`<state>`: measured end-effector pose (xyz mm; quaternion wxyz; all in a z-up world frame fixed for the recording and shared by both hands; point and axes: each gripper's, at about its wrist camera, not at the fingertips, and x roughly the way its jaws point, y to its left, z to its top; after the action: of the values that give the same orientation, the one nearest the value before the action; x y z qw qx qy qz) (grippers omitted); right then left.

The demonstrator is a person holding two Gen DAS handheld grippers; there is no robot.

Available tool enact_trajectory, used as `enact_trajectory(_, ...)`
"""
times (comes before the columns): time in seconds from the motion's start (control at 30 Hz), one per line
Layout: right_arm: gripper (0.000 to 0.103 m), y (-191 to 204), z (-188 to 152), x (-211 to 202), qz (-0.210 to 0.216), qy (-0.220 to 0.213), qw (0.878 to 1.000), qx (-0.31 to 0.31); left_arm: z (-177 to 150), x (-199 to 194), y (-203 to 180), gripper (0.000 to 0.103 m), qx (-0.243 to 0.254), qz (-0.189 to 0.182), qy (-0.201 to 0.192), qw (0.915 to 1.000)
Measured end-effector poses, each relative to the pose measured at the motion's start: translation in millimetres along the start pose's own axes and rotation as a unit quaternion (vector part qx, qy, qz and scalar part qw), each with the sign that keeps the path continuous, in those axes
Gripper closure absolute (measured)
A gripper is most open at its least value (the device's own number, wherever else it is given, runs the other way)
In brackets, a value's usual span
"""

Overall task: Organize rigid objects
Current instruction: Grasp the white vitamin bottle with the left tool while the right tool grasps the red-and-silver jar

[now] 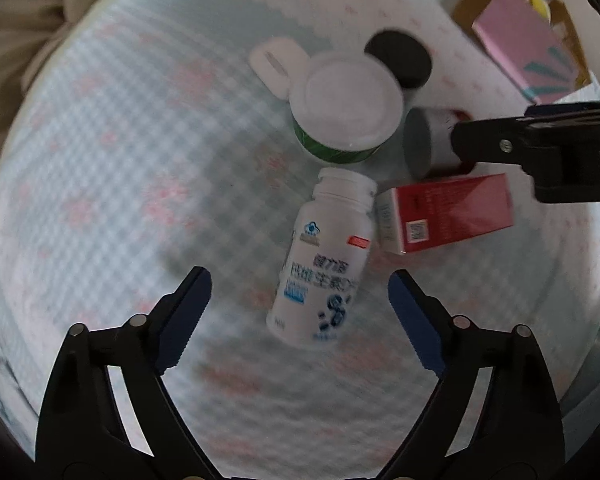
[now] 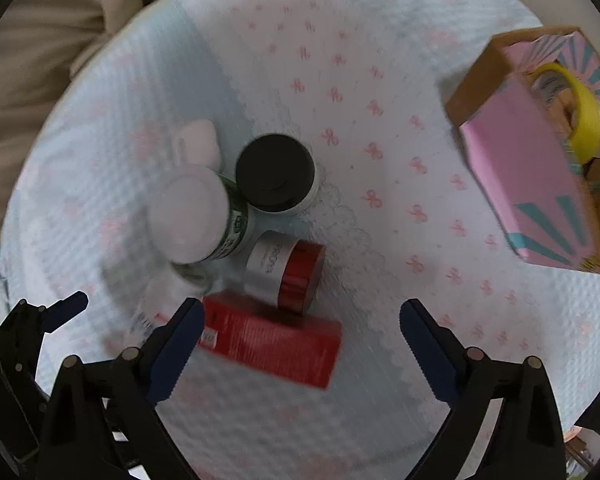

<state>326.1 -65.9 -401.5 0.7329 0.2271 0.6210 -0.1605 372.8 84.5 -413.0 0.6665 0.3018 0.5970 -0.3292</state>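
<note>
Pale blue quilted cloth [image 1: 120,168], dotted with small pink bows, covers the round surface in the left wrist view, with beige fabric [image 1: 28,32] bunched beyond its edge. The left gripper [image 1: 300,300] points down with its jaws wide apart and gripping nothing; a white bottle [image 1: 324,256] lies on its side between and just ahead of them, its label printed in blue characters too blurred to read. Beside the bottle lies a red carton [image 1: 452,212] with a small square code on one face. Behind stand a white-lidded green jar [image 1: 344,108], a black-lidded jar [image 1: 400,56] and a small white item [image 1: 274,62]. The right gripper [image 1: 540,148] reaches in over a red and silver jar [image 1: 424,140].

From the right wrist, the same cloth [image 2: 380,60] runs to a pink and teal open box [image 2: 540,176] holding a yellow ring (possibly tape). The right gripper [image 2: 302,324] hangs wide open and empty above the red carton [image 2: 272,344]; the red and silver jar [image 2: 288,272], lying on its side, touches the carton, and its lettering is unreadable. The green jar [image 2: 204,216] and black-lidded jar [image 2: 276,172] stand touching.
</note>
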Motion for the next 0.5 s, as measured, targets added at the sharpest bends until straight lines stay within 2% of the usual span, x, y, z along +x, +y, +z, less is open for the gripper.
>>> enact_trajectory(0.13, 0.011, 2, 7, 28, 0.000, 0.018, 1.000, 0.020, 7, 24, -1, 0.021, 0.016, -0.010, 0.019, 0.9996)
enact_trajectory(0.27, 0.028, 2, 8, 48, -0.006, 0.032, 0.999, 0.033, 11, 42, -7, 0.027, 0.031, -0.025, 0.036, 0.9986)
enact_trajectory(0.33, 0.032, -2, 6, 53, -0.008, 0.037, 0.998, 0.041, 13, 48, -11, 0.027, 0.036, -0.025, 0.041, 0.9982)
enact_trajectory(0.4, 0.039, -7, 4, 57, 0.003, 0.042, 0.998, 0.052, 15, 51, -14, 0.034, 0.034, -0.023, 0.042, 0.9983)
enact_trajectory(0.43, 0.040, -10, 4, 59, 0.012, 0.043, 0.997, 0.059, 16, 51, -14, 0.040, 0.030, -0.019, 0.043, 0.9985)
enact_trajectory(0.5, 0.053, -11, 3, 59, 0.025, 0.043, 0.997, 0.060, 19, 51, -13, 0.048, 0.014, -0.022, 0.043, 0.9988)
